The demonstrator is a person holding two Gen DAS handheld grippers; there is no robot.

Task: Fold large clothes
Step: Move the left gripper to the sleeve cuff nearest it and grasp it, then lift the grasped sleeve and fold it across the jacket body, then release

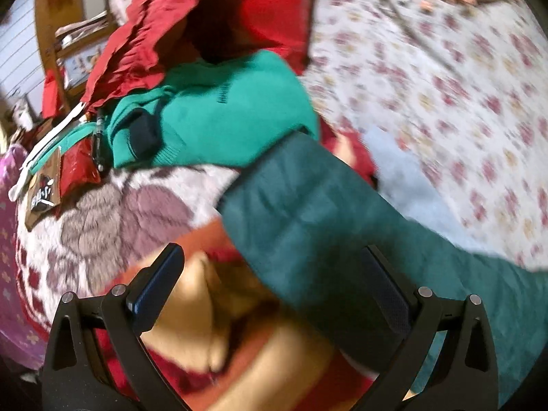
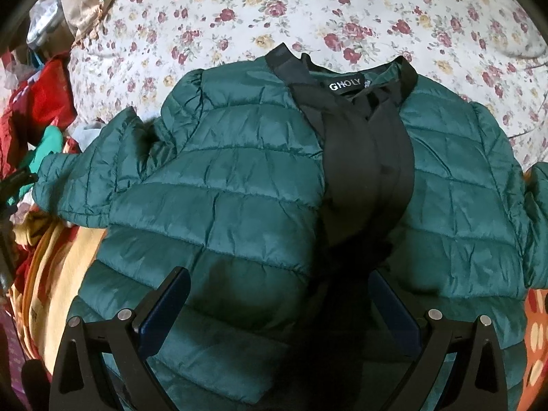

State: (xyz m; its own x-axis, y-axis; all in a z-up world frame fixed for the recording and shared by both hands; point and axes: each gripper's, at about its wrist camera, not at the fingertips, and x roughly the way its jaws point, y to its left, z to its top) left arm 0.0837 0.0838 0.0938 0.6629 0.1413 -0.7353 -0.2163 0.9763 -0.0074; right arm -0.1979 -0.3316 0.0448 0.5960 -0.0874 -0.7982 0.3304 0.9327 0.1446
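A dark green quilted puffer jacket (image 2: 239, 185) lies spread on the bed, front up, its black lining and collar (image 2: 363, 126) open at the middle. Its left sleeve (image 2: 85, 185) stretches toward the left. My right gripper (image 2: 279, 294) is open and empty, hovering over the jacket's lower front. In the left wrist view the same sleeve (image 1: 308, 212) runs diagonally from the lower right, its cuff end near the middle. My left gripper (image 1: 272, 277) is open with the sleeve lying over its right finger (image 1: 383, 294); the view is blurred.
A floral bedsheet (image 2: 308, 7) covers the bed. A pile of clothes sits at the left: a bright green sweater (image 1: 219, 109), red garments (image 1: 164, 27) and a plush floral blanket (image 1: 113, 212). Yellow and red fabric (image 1: 239, 342) lies under my left gripper.
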